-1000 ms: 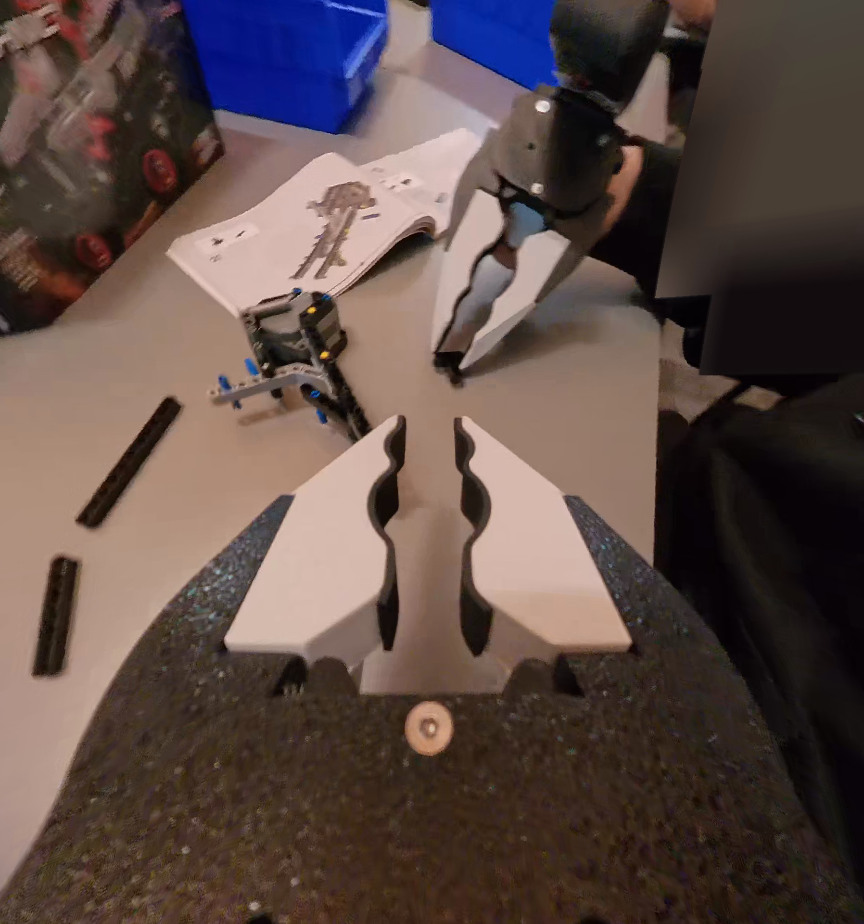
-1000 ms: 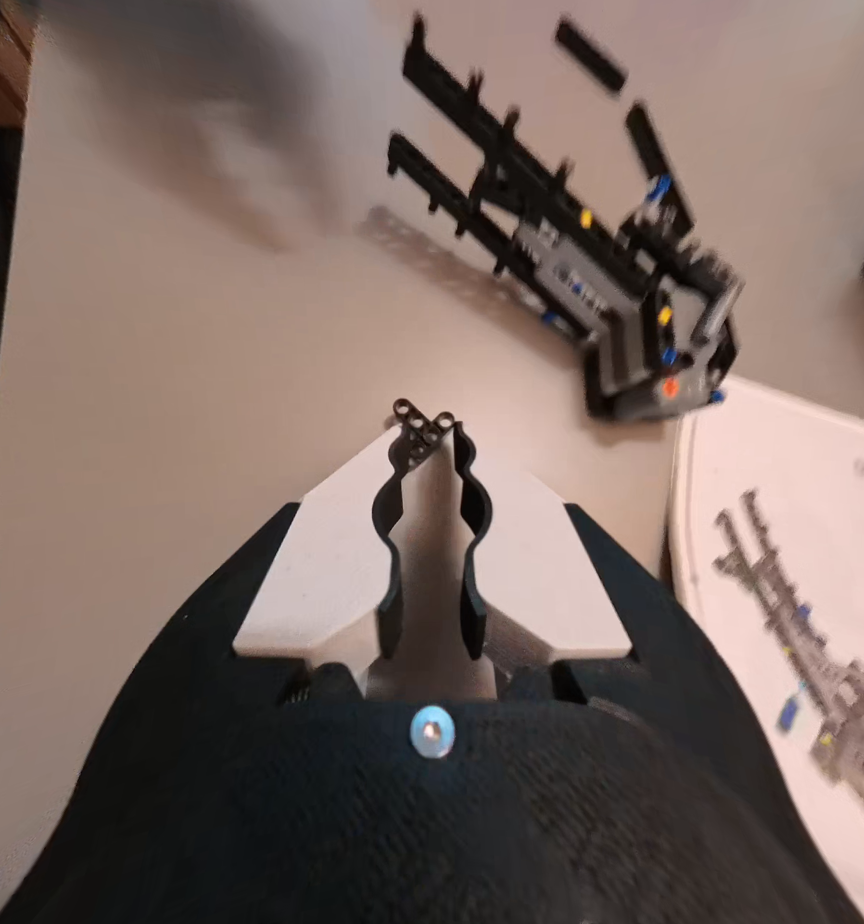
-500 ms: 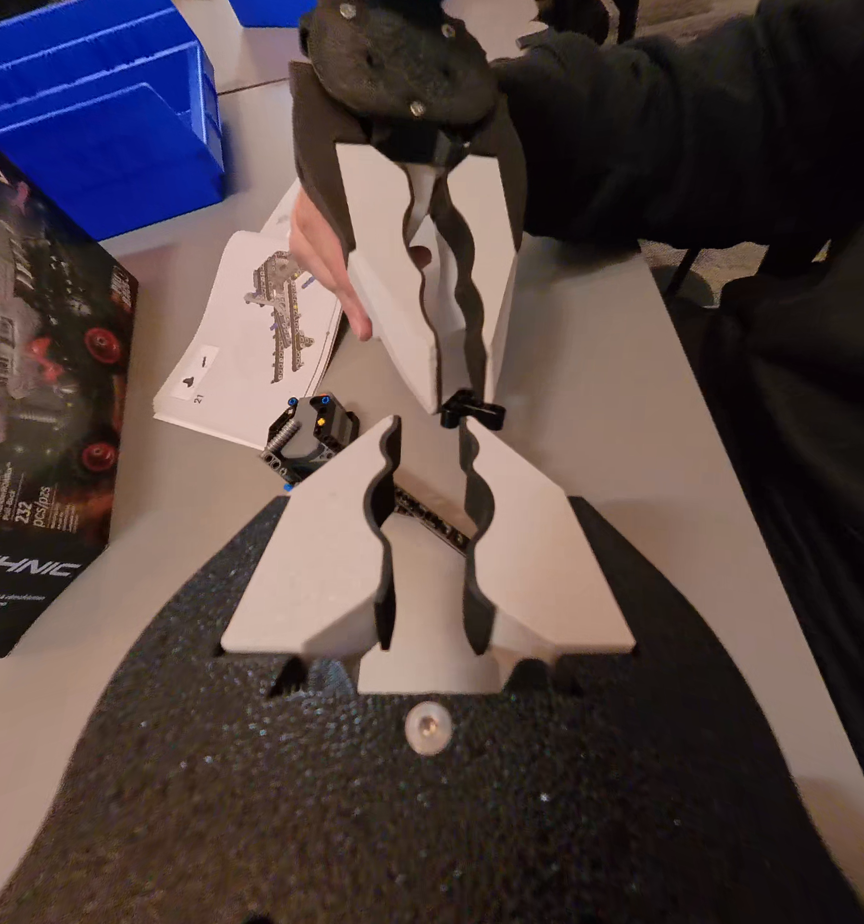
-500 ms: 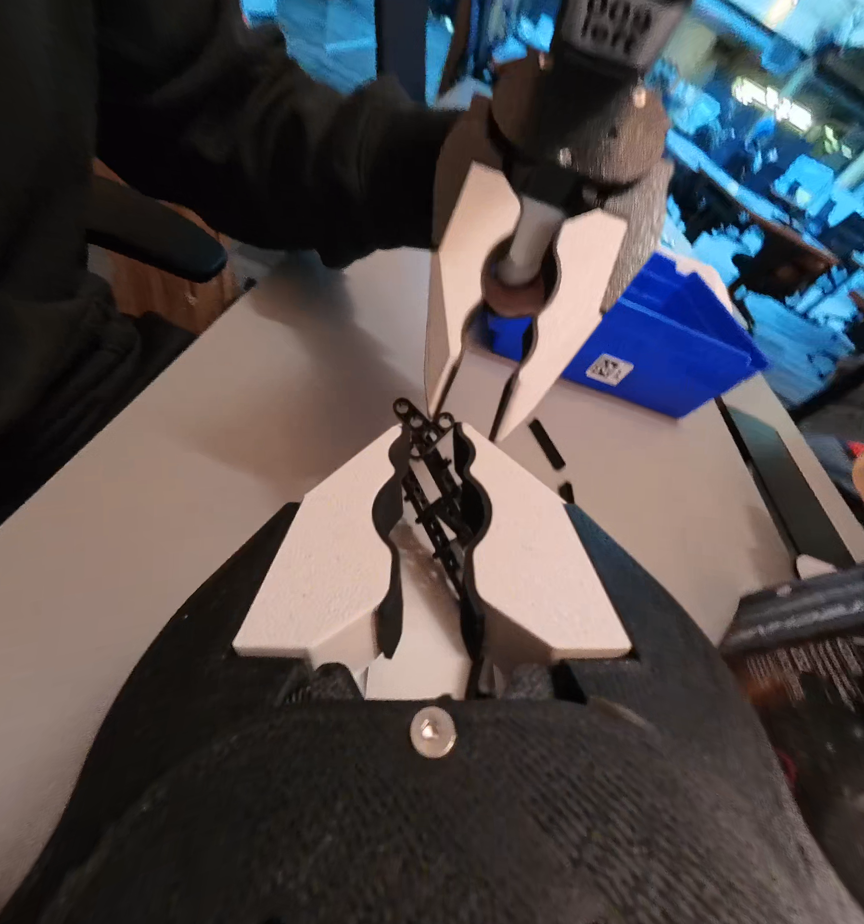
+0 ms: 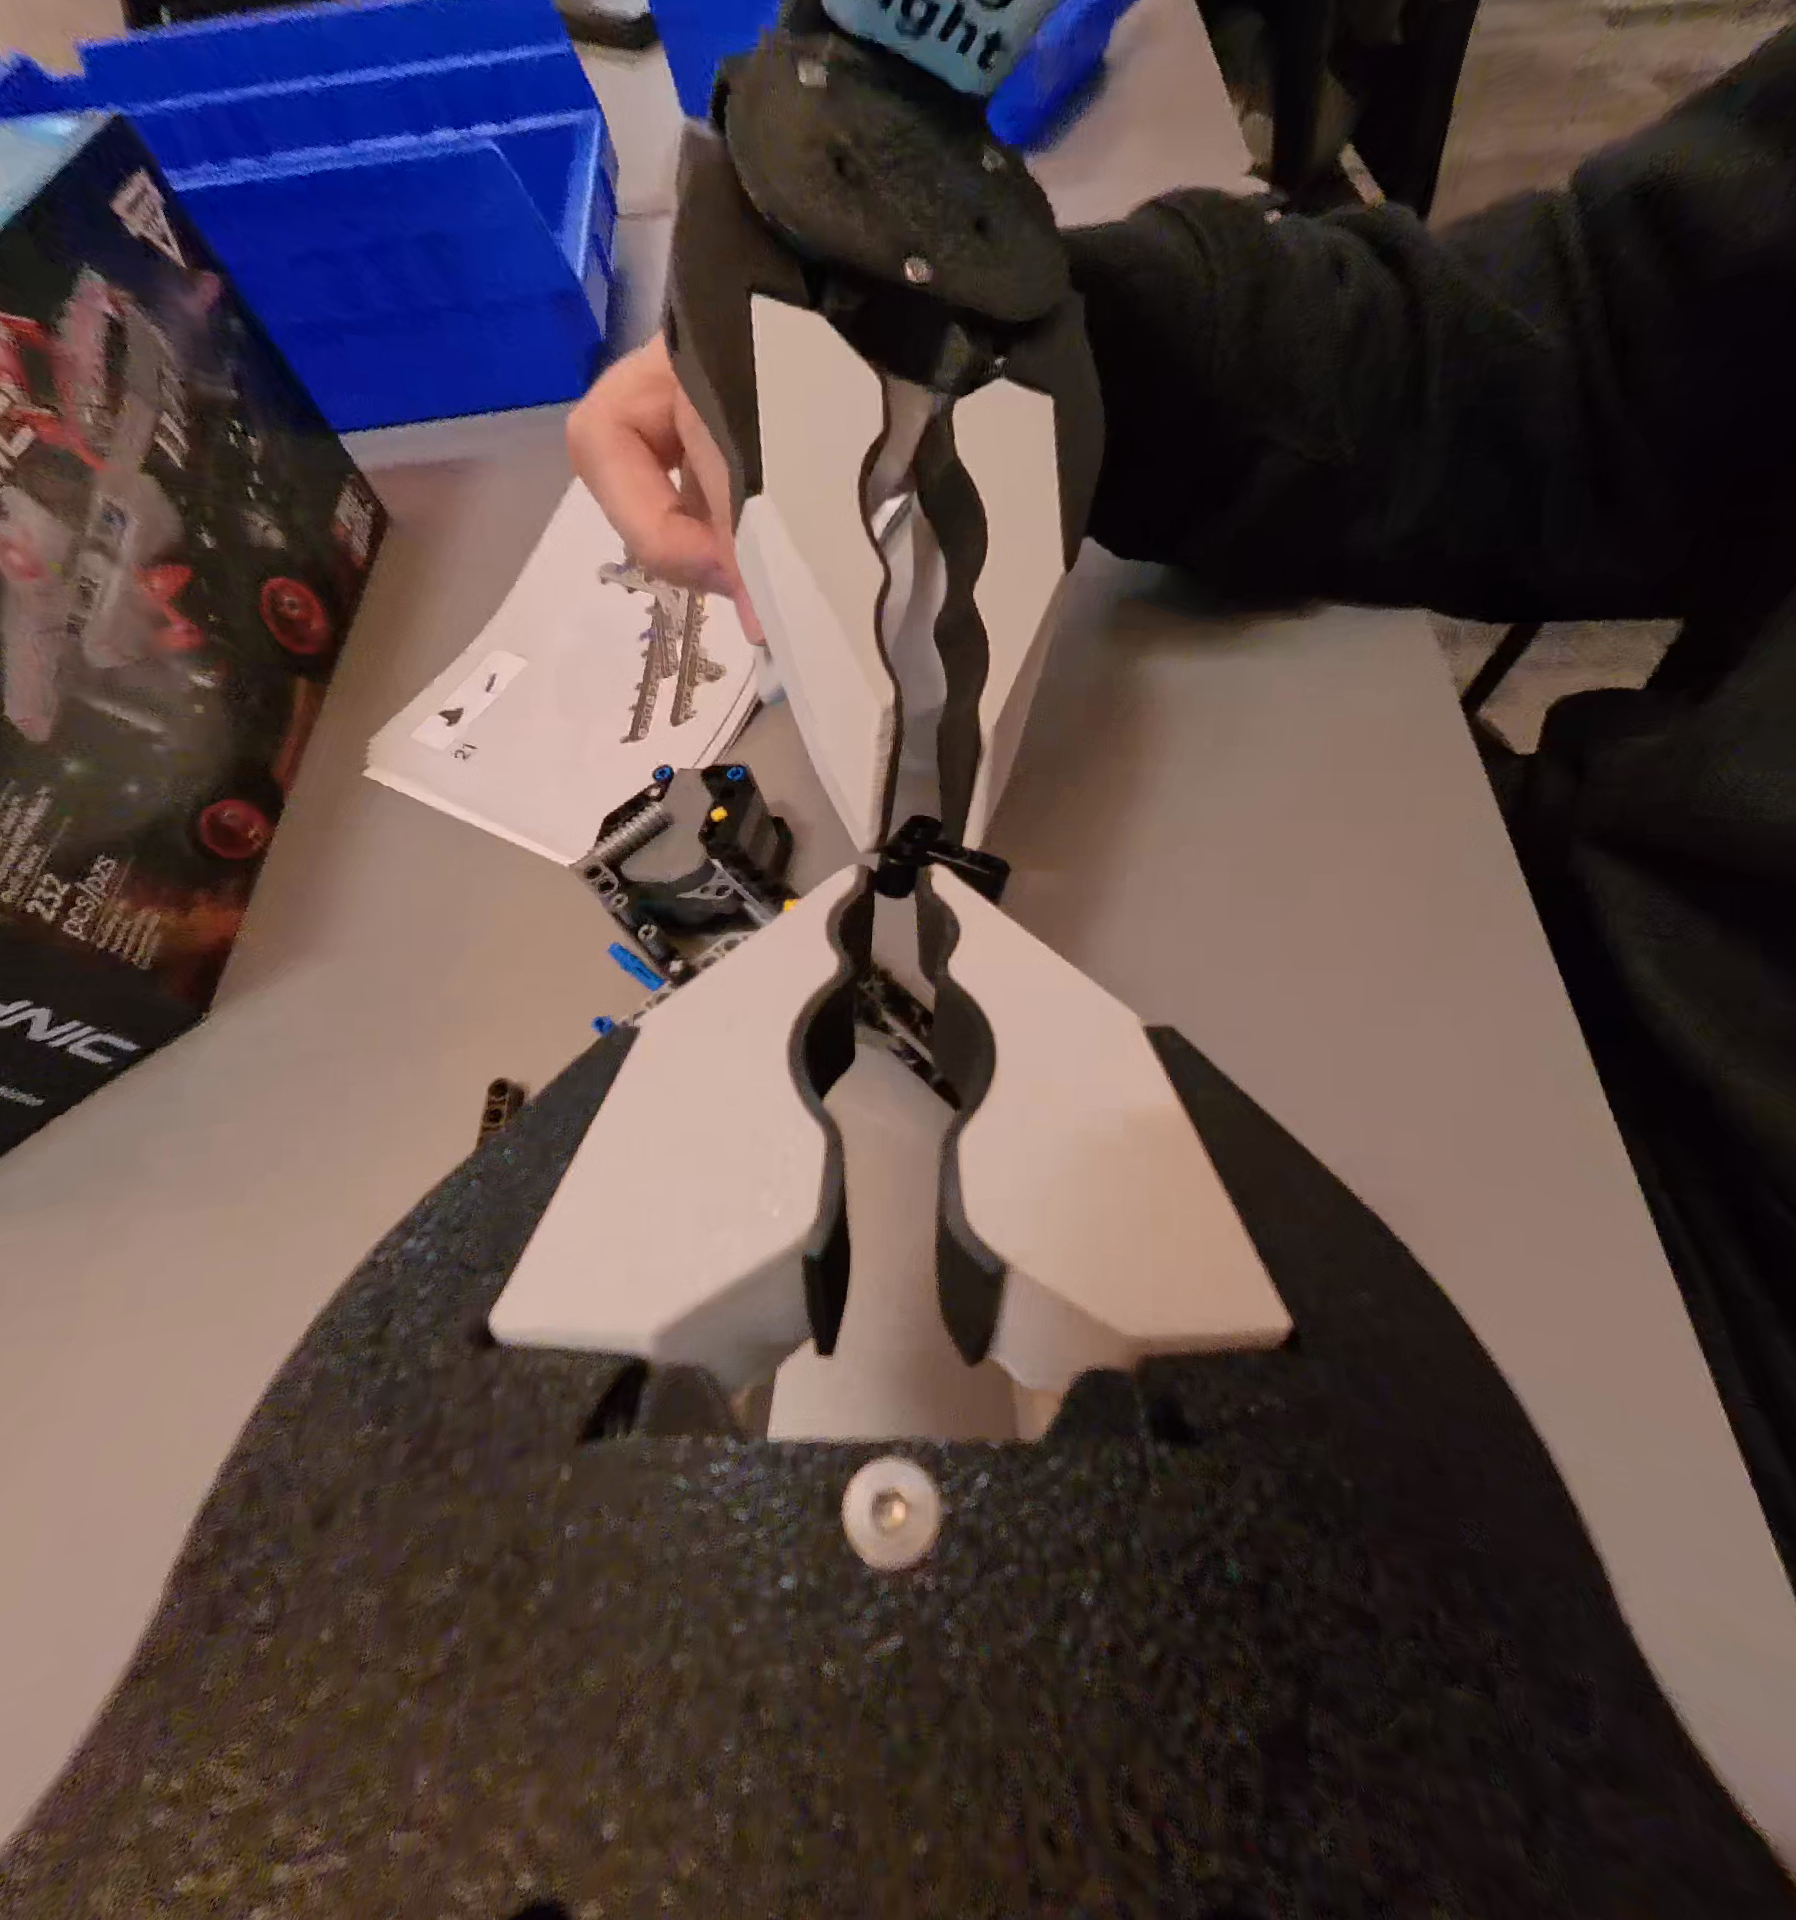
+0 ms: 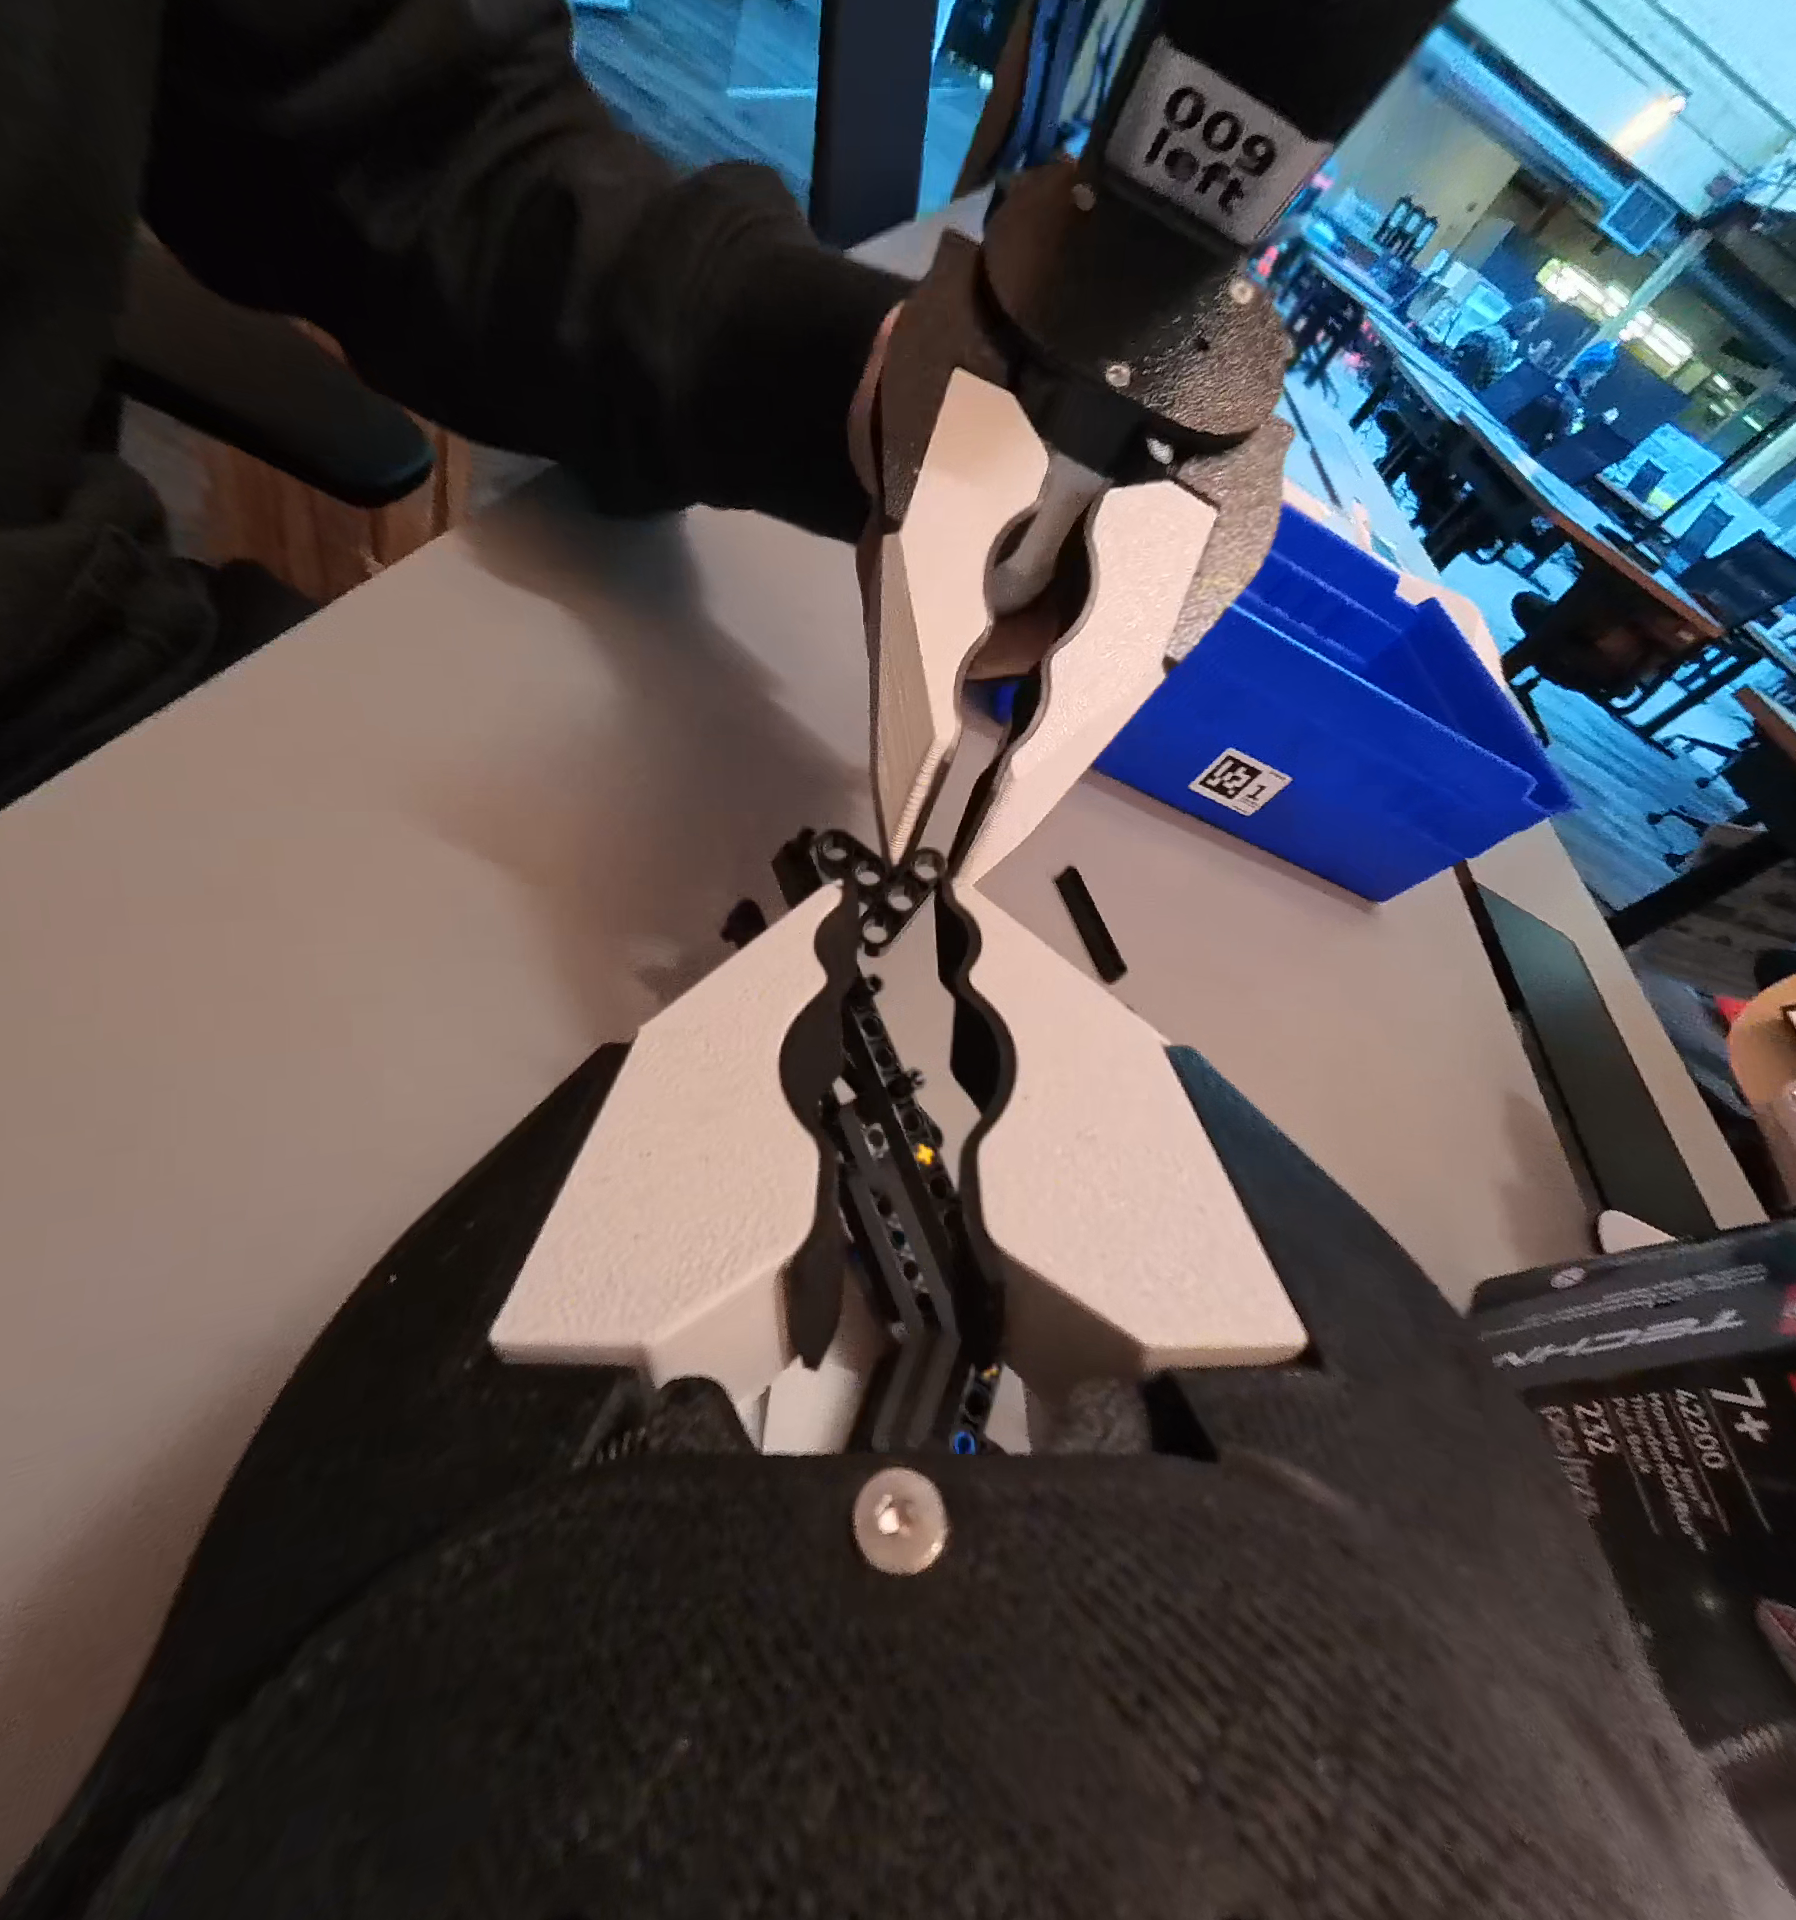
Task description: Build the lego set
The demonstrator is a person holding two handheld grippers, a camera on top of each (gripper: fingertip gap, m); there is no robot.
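my right tongs (image 6: 899, 894) pinch the black beam (image 6: 878, 883); my left tongs (image 5: 894, 883), narrow, meet it tip to tip.

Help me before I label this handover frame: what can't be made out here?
- Left wrist view: the black piece is mostly hidden by the tips of the left gripper and right gripper; its shape is unclear.
- Left wrist view: the partly built model is half covered by a left finger.
- Right wrist view: the model's beams show only through the finger gap.
- Right wrist view: the set box is cut off by the edge.
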